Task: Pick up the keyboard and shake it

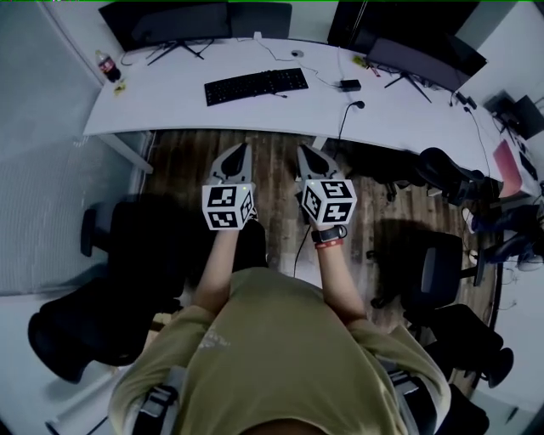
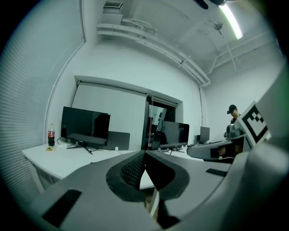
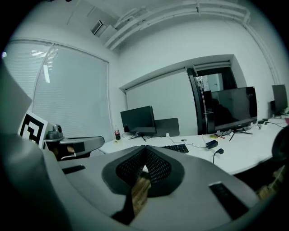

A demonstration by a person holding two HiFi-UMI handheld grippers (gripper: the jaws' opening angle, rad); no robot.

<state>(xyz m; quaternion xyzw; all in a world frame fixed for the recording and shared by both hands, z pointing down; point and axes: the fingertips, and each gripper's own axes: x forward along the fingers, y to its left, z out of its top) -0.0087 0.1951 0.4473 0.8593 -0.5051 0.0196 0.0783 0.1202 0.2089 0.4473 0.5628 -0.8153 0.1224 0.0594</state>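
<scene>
**Both grippers empty, short of the desk**

Left gripper (image 1: 245,149) and right gripper (image 1: 303,151): jaws closed tip to tip, nothing between them. They are side by side over the wood floor (image 1: 183,161). Beyond is a white desk (image 1: 161,106). Black keyboard (image 1: 256,86) lies flat on it, untouched. Bottle (image 1: 107,66) stands at the far-left corner.

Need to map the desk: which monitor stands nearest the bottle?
The left monitor, at the left end of the desk beside the bottle; the other monitor sits far right.
</scene>
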